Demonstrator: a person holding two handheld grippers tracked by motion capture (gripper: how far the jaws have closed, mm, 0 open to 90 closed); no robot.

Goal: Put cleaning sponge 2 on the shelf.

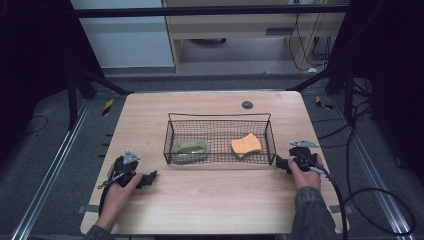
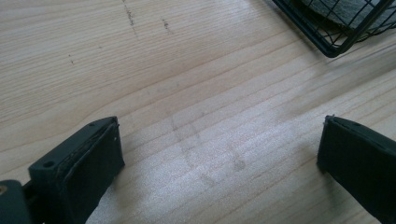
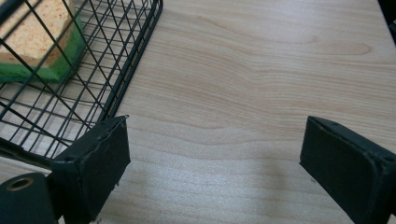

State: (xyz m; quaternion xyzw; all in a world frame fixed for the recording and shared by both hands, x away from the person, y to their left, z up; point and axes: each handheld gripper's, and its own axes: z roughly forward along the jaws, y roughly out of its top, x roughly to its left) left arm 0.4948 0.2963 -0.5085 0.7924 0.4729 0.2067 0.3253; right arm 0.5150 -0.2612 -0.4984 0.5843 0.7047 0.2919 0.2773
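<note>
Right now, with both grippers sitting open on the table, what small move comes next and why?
Probably lift the right gripper over the wire basket rim toward the orange sponge. It is open, holds nothing, and rests beside that end of the basket, nearest the sponge.

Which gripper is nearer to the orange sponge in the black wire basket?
Right. The right gripper sits beside the basket end holding the orange sponge; the left gripper lies beyond the opposite end.
</note>
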